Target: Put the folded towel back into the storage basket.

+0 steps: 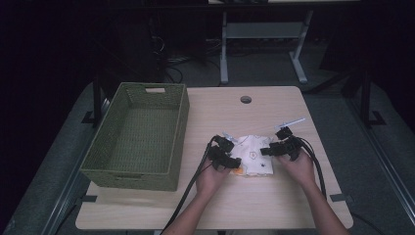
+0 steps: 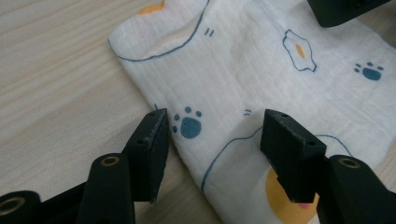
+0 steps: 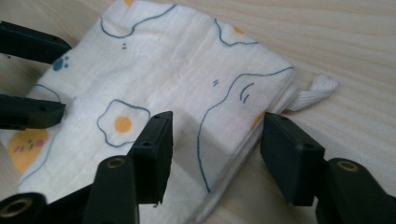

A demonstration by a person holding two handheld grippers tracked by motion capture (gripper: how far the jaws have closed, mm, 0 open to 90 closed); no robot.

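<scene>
A folded white cloth (image 1: 253, 155) printed with fried eggs and blue paw marks lies flat on the wooden table (image 1: 254, 205). My left gripper (image 1: 235, 160) is at the cloth's left edge and my right gripper (image 1: 267, 151) at its right edge. In the left gripper view the cloth (image 2: 261, 60) runs between the jaws, and the left gripper (image 2: 217, 137) is open, low over its edge. In the right gripper view the right gripper (image 3: 215, 140) is open astride a thick folded corner of the cloth (image 3: 177, 60). A small white loop (image 3: 319, 88) sticks out of that corner.
A deep green woven basket (image 1: 129, 178) stands on the left half of the table, its inside bare. A round cable hole (image 1: 245, 99) is near the table's far edge. Bare wood lies in front of the cloth. Desk legs and cables stand on the dark floor beyond.
</scene>
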